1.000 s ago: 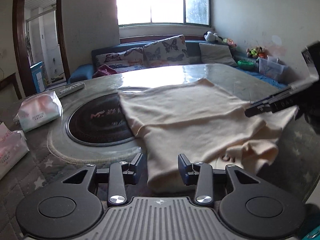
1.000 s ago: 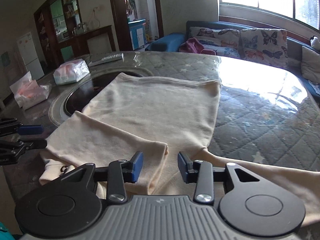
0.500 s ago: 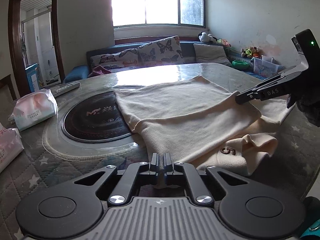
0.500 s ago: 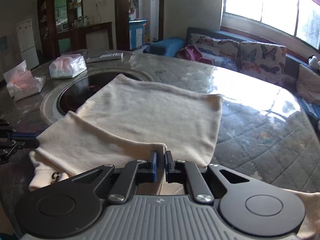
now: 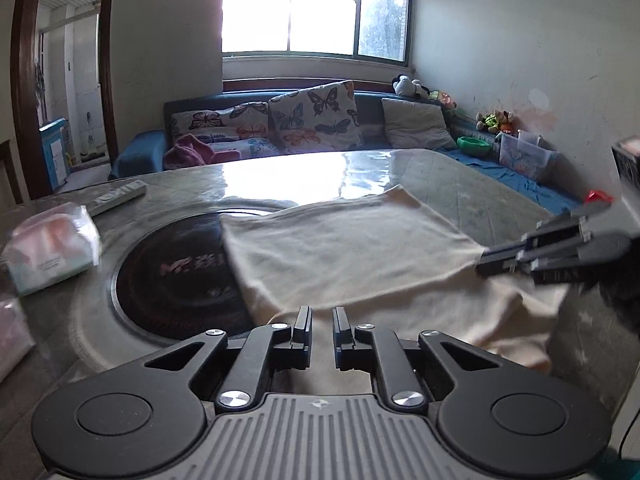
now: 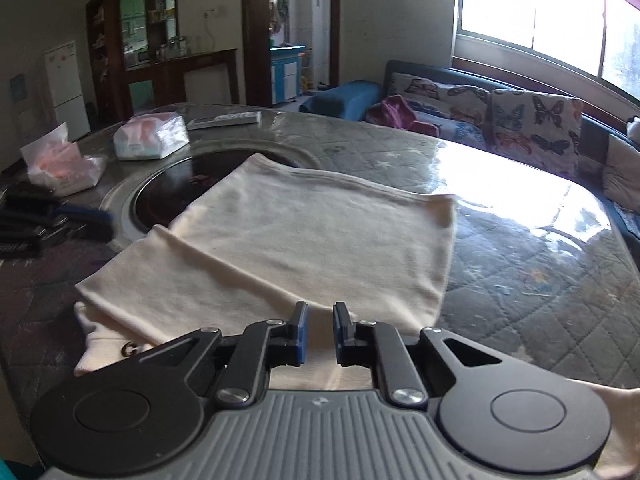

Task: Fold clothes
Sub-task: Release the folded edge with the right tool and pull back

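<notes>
A cream garment (image 5: 352,248) lies on the table, its near part folded over into a band across the front. My left gripper (image 5: 322,326) is open by a narrow gap just above the cloth's near left edge, holding nothing. In the right wrist view the same garment (image 6: 320,240) spreads ahead, and my right gripper (image 6: 320,330) is also slightly open over the fold's near edge. The right gripper (image 5: 540,248) shows blurred at the right of the left wrist view. The left gripper (image 6: 40,224) shows blurred at the far left of the right wrist view.
The table has a quilted grey cover (image 6: 520,300) and a round black hob (image 5: 172,276) partly under the garment. Tissue packs (image 5: 52,248), a remote (image 5: 118,198) and a pink bag (image 6: 60,164) lie on the left. A sofa (image 5: 312,120) stands behind.
Both grippers were shut on the garment's near edge half a second ago and have now opened. The lifted cloth now lies flat as a fold, and both grippers have drawn back.
</notes>
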`<state>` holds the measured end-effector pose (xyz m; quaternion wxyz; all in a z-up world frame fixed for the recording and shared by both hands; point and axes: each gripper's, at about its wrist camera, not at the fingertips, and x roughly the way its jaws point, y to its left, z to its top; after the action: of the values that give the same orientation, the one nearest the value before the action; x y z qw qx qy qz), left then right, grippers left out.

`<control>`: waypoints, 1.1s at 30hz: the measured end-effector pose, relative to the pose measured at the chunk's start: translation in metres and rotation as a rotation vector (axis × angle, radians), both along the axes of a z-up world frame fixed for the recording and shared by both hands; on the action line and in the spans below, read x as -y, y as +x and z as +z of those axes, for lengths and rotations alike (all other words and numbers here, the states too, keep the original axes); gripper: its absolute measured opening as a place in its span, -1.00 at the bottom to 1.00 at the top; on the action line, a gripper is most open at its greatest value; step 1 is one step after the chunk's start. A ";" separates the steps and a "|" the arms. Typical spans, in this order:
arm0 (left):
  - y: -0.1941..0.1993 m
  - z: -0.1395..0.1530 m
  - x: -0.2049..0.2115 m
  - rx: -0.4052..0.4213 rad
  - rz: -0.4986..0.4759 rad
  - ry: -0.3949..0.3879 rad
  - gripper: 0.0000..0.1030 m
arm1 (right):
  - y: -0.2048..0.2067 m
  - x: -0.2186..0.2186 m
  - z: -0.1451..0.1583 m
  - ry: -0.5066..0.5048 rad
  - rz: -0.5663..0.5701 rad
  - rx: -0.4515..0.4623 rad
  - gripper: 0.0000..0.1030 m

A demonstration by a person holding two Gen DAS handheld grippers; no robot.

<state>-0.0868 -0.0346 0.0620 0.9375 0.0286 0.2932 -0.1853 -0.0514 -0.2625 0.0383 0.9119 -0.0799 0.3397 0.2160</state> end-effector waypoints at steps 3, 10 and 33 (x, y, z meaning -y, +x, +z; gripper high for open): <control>0.019 -0.017 0.011 -0.041 0.001 0.024 -0.77 | 0.004 -0.008 -0.013 -0.013 0.007 -0.032 -0.78; 0.028 -0.035 0.012 -0.073 0.007 0.043 -0.76 | -0.010 0.034 -0.010 0.016 -0.130 -0.026 -0.77; 0.017 -0.018 0.041 -0.042 -0.034 0.056 -0.20 | -0.044 0.219 -0.034 0.086 -0.749 -0.005 -0.57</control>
<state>-0.0702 -0.0753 0.0435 0.9267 0.0559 0.3174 -0.1935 -0.0955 -0.4813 0.0044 0.9293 0.0890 0.3383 -0.1181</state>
